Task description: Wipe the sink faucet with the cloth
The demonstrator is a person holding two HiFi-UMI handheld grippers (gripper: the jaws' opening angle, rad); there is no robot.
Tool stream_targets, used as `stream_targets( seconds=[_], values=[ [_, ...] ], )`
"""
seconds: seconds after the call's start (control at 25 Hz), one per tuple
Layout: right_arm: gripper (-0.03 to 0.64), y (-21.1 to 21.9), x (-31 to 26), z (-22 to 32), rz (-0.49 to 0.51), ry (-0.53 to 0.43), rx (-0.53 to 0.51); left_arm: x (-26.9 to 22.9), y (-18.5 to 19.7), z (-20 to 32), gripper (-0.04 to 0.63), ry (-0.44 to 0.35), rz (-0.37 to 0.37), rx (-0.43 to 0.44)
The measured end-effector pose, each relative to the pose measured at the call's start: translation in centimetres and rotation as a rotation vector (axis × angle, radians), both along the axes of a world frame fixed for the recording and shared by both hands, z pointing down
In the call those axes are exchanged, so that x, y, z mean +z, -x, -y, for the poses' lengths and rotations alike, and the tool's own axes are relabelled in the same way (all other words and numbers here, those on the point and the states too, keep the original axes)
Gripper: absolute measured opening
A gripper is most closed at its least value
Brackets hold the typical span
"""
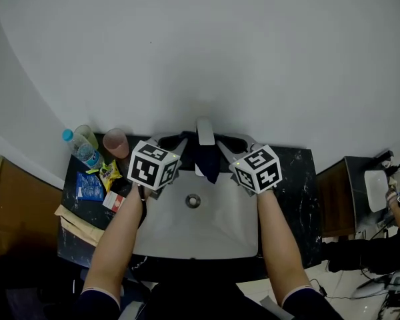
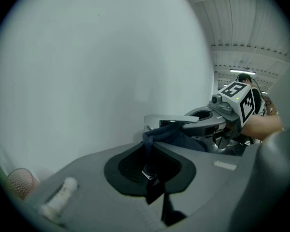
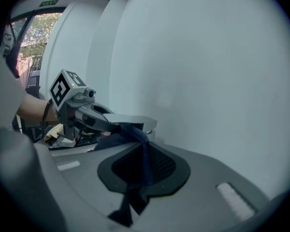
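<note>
Head view: the dark cloth [image 1: 207, 162] hung over the faucet [image 1: 205, 132] above the sink [image 1: 220, 225], between the left claw [image 1: 181, 145] and the right claw [image 1: 224, 149].

Left gripper view: the left claw [image 2: 152, 180] was pinched on one cloth end.

Right gripper view: the right claw [image 3: 135, 192] was pinched on the other end, and the cloth ran up to the faucet.

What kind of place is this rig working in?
Probably a washroom or pantry sink corner: a white rectangular basin with a silver metal faucet against a plain white wall, set in a dark speckled stone counter holding a clear plastic water bottle and a pink cup.
</note>
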State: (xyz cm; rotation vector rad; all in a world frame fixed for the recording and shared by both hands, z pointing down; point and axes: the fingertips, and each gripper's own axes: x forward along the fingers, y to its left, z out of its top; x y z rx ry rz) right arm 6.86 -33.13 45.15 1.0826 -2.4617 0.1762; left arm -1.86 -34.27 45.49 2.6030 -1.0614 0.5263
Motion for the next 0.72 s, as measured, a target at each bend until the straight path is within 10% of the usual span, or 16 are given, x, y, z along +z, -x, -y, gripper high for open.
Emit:
stream_targets(
  seconds=[0.72],
  values=[
    [0.035,0.5,2.5,-4.4,0.014,0.059,-0.026,2.7,0.2,-4.2,0.025,0.069,-0.013,0.005]
  ],
)
